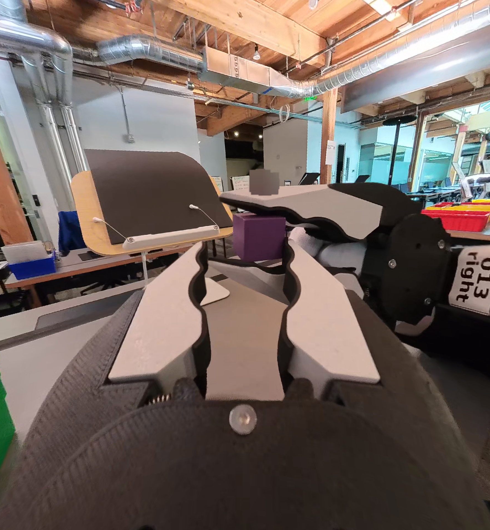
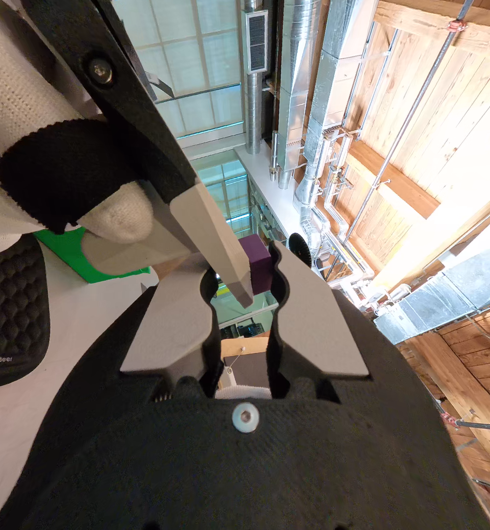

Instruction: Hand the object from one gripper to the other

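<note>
We see the purple block (image 1: 259, 237) clamped between the right claw (image 1: 255, 229) fingers, above the tabletop (image 1: 66, 344). Our left claw (image 1: 245, 258) gapes partly open, its right fingertip beside the block.

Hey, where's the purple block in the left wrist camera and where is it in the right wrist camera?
Left wrist view: the purple block sits just above centre, beyond the left gripper fingertips, between the two fingers of the right gripper, which reaches in from the right.
Right wrist view: it is near centre, beside the right gripper's right finger, partly behind a left gripper finger.
Shared landmark: the wooden bookstand, seen low between the right gripper's fingers.
</note>
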`<state>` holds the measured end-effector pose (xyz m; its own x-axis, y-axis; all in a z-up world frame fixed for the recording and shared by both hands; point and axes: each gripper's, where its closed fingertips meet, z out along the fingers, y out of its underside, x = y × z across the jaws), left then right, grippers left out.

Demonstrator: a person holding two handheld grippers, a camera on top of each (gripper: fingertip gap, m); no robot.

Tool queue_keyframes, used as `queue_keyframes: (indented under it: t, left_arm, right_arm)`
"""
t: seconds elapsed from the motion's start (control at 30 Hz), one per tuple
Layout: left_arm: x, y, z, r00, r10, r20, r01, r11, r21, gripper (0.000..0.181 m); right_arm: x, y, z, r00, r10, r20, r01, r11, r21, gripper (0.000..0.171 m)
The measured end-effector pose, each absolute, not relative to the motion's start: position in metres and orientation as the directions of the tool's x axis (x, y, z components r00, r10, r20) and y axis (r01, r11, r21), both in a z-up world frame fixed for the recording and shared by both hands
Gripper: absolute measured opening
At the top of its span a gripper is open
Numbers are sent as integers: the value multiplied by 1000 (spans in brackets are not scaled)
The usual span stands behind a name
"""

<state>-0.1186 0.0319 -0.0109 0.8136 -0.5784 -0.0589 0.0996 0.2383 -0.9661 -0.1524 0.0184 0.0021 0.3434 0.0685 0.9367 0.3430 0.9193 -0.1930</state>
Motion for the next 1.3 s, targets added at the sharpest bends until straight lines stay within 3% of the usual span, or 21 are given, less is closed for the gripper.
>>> queue_keyframes:
  t: [0.07,0.13,0.3,0.5,0.57,0.67,0.77,0.87,0.93,1.03,1.13,1.3]
  left_arm:
    - [-119,31,-10,832,-546,-93,65,262,-963,50]
    - [-122,33,-9,861,-493,-122,15,266,-964,54]
    - [-115,30,-6,868,-476,-138,-5,269,-963,26]
    - [-118,33,-9,879,-465,-105,15,247,-969,26]
    - [-125,32,-7,876,-468,-120,1,250,-968,26]
    - [-134,22,-4,831,-545,-115,18,234,-972,26]
    - [-145,6,10,716,-696,44,238,185,-954,26]
    - [-146,-14,20,448,-873,193,468,45,-882,26]
    - [-145,-27,22,345,-926,156,518,49,-854,26]
    - [-137,-40,17,276,-959,71,504,81,-860,26]
    - [-126,-46,6,326,-943,-60,383,190,-904,26]
    - [-125,-55,6,392,-896,-209,270,329,-905,26]
  right_arm:
    - [-153,18,1,339,81,937,334,921,-200,30]
    - [-153,19,0,329,0,944,378,916,-131,30]
    - [-154,25,1,335,-113,936,457,888,-56,31]
    - [-156,27,-3,309,-103,946,449,892,-49,31]
    - [-159,18,-8,265,-86,960,389,921,-25,41]
    - [-161,11,-14,179,120,977,293,941,-169,61]
    - [-158,-1,-5,128,454,882,158,868,-470,82]
    - [-151,-27,8,30,662,749,-46,749,-661,73]
    - [-150,-41,5,-83,756,649,-101,642,-760,63]
    - [-151,-46,0,-191,841,507,-106,496,-862,56]
    - [-149,-54,-4,-338,890,307,-76,299,-951,45]
    - [-144,-61,-12,-482,865,141,-22,149,-989,37]
